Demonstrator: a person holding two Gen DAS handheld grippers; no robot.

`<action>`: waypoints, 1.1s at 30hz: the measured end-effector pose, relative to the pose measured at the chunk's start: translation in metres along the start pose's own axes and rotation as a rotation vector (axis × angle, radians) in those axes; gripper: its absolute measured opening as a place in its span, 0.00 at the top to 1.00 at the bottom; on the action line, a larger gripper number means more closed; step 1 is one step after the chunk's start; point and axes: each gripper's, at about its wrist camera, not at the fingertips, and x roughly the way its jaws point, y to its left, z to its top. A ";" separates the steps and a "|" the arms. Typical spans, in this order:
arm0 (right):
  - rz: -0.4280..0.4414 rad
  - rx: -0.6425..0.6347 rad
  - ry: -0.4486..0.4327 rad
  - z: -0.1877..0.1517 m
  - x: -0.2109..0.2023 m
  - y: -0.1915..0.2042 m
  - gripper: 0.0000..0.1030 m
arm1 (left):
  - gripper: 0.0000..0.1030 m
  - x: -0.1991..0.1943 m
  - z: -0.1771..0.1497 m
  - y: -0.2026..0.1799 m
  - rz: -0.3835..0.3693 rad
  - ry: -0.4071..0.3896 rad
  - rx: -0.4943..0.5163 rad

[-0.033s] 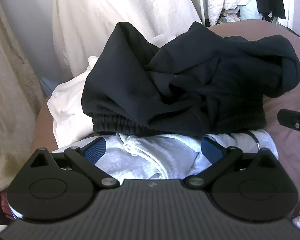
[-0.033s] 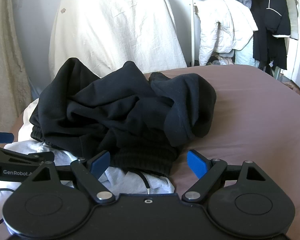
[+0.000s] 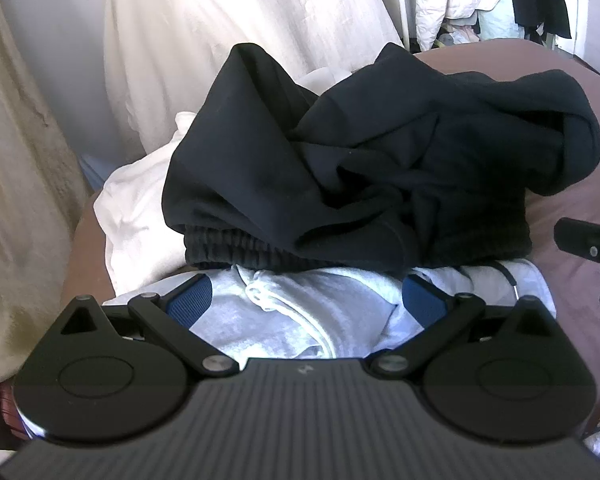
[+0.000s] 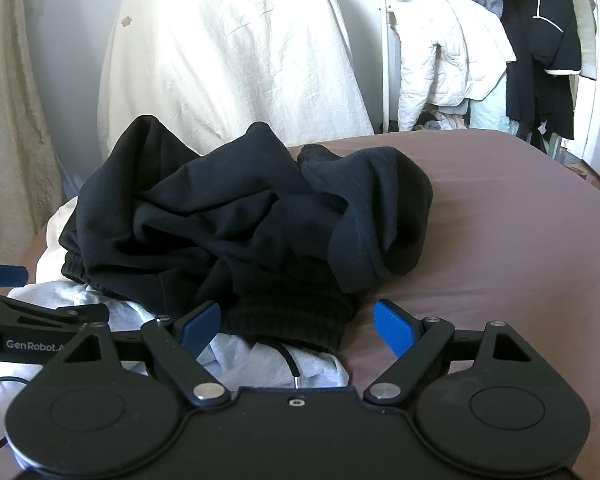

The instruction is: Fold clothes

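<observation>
A crumpled sweatshirt is lying on top of a lighter garment, which is spreading out on the near side of the bed. A pillow is sitting to the left. A draped sheet is standing behind; hanging clothes are crowding the far right.

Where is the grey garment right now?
The grey garment lies low in both views, at the pile's near edge, partly under the black clothes, with white fabric to its left.

bed, mauve sheet | on it: white cloth, grey garment
</observation>
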 end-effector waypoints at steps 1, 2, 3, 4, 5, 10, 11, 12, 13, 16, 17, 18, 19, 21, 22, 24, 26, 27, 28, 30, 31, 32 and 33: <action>-0.001 -0.001 0.001 0.000 0.000 0.000 0.15 | 0.00 0.000 0.001 0.001 -0.001 0.003 -0.002; -0.001 -0.003 0.002 0.000 0.000 0.000 0.15 | 0.00 0.000 0.002 0.003 -0.003 0.007 -0.003; -0.001 -0.003 0.002 0.000 -0.001 0.000 0.15 | 0.00 0.001 0.002 0.004 -0.004 0.010 -0.005; 0.000 -0.002 0.002 0.000 -0.001 0.000 0.15 | 0.00 0.001 0.002 0.004 -0.003 0.011 -0.005; 0.000 -0.002 0.002 0.000 -0.001 -0.001 0.15 | 0.00 -0.001 0.001 0.002 0.000 0.011 -0.004; -0.001 -0.001 0.005 0.000 -0.001 -0.002 0.15 | 0.00 -0.002 0.001 -0.002 0.005 0.010 -0.003; -0.001 -0.001 0.005 0.000 -0.001 -0.002 0.15 | 0.00 -0.001 0.000 -0.002 0.005 0.010 -0.002; -0.002 -0.001 0.006 0.000 -0.001 -0.002 0.15 | 0.00 -0.001 0.000 -0.002 0.005 0.011 -0.001; -0.002 -0.001 0.006 0.000 0.000 -0.002 0.15 | 0.00 0.000 0.000 -0.002 0.005 0.012 0.000; -0.004 -0.001 0.007 0.000 0.000 -0.002 0.15 | 0.00 0.000 -0.001 -0.002 0.005 0.012 0.001; -0.004 -0.001 0.008 0.000 0.000 -0.002 0.15 | 0.00 0.000 -0.001 -0.002 0.005 0.012 0.001; -0.005 -0.001 0.008 -0.001 0.001 -0.002 0.15 | 0.00 0.000 -0.001 -0.002 0.005 0.012 0.001; -0.006 -0.002 0.010 -0.001 0.001 -0.001 0.15 | 0.00 0.000 -0.001 -0.002 0.006 0.013 0.001; -0.008 -0.004 0.013 -0.002 0.002 -0.001 0.15 | 0.00 0.000 -0.002 -0.003 0.008 0.015 0.002; -0.009 -0.005 0.015 -0.002 0.002 -0.001 0.15 | 0.00 0.001 -0.002 -0.003 0.008 0.016 0.002; -0.011 -0.006 0.017 -0.002 0.003 -0.001 0.15 | 0.00 0.001 -0.002 -0.002 0.004 0.022 -0.001; -0.012 -0.005 0.019 -0.002 0.003 -0.001 0.15 | 0.00 0.001 -0.002 -0.002 -0.008 0.027 -0.007; -0.012 -0.005 0.020 -0.002 0.003 -0.001 0.15 | 0.00 0.001 -0.002 -0.002 -0.009 0.028 -0.009; -0.013 -0.004 0.020 -0.002 0.003 -0.002 0.15 | 0.00 0.001 -0.002 -0.002 -0.008 0.028 -0.010; -0.014 -0.004 0.022 -0.002 0.004 -0.001 0.15 | 0.00 0.000 -0.003 -0.003 0.004 0.025 -0.006; -0.015 -0.004 0.022 -0.002 0.004 -0.001 0.15 | 0.00 0.000 -0.003 -0.004 0.008 0.024 -0.005; -0.016 -0.005 0.023 -0.002 0.004 -0.001 0.15 | 0.00 -0.001 -0.003 -0.004 0.008 0.025 -0.007; -0.017 -0.006 0.024 -0.002 0.004 -0.001 0.15 | 0.00 -0.001 -0.003 -0.005 0.008 0.025 -0.009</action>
